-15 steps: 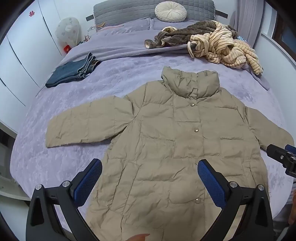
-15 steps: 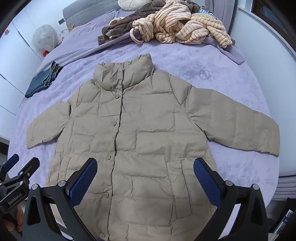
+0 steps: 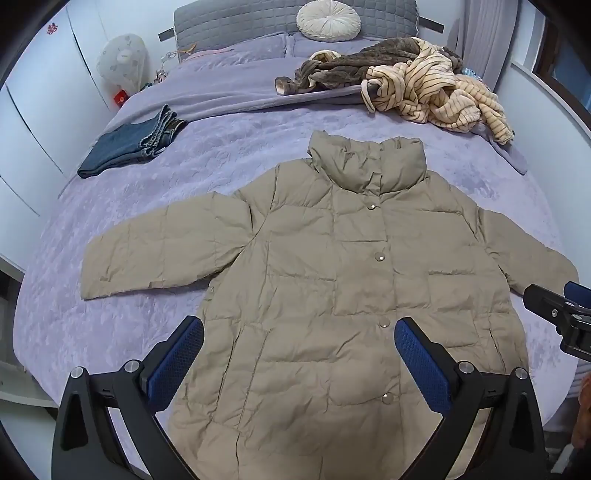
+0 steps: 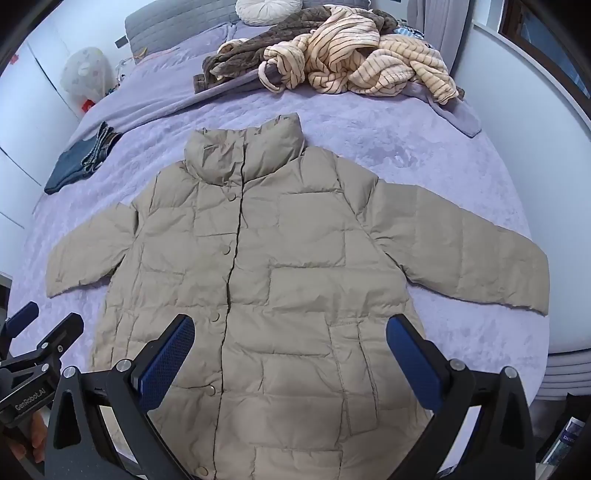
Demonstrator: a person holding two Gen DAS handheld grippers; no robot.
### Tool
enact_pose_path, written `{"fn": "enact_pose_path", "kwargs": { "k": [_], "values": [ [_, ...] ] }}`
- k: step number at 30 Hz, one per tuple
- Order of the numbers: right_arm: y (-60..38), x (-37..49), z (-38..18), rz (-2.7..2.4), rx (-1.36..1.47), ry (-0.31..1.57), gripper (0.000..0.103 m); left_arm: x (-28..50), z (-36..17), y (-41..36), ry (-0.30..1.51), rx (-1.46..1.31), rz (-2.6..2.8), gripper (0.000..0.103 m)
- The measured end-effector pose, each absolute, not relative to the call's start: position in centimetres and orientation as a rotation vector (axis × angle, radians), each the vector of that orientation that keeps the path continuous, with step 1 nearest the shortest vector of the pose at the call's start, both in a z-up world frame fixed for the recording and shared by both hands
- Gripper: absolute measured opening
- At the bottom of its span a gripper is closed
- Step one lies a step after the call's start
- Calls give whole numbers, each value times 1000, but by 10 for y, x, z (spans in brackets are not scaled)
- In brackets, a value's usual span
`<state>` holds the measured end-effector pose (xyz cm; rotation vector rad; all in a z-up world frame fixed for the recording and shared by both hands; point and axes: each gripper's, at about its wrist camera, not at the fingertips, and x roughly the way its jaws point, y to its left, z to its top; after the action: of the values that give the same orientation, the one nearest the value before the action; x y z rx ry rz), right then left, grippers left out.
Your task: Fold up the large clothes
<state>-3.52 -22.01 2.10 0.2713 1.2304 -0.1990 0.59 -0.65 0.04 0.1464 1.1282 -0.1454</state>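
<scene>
A beige padded jacket (image 3: 332, 266) lies flat and face up on the purple bed cover (image 3: 221, 155), snaps closed, collar at the far end, both sleeves spread out sideways. It also shows in the right wrist view (image 4: 295, 258). My left gripper (image 3: 299, 365) is open and empty, held above the jacket's lower front. My right gripper (image 4: 291, 365) is open and empty, also above the lower front. Each gripper shows at the edge of the other's view: the right one (image 3: 561, 314) near the right sleeve, the left one (image 4: 33, 347) at the lower left.
Folded blue jeans (image 3: 129, 147) lie at the far left of the bed. A heap of striped cream and brown clothes (image 3: 424, 81) lies at the far right. A round cushion (image 3: 328, 18) rests against the grey headboard. White cupboards stand to the left.
Both grippers have shifted slightly; the jacket lies as before and nothing was grasped.
</scene>
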Motion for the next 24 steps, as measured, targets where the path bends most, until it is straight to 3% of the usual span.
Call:
{"fn": "enact_pose_path", "kwargs": {
  "k": [24],
  "values": [
    [-217, -34, 19, -204, 262, 1234, 103, 8, -8, 2, 1143, 130, -113, 103]
  ]
}}
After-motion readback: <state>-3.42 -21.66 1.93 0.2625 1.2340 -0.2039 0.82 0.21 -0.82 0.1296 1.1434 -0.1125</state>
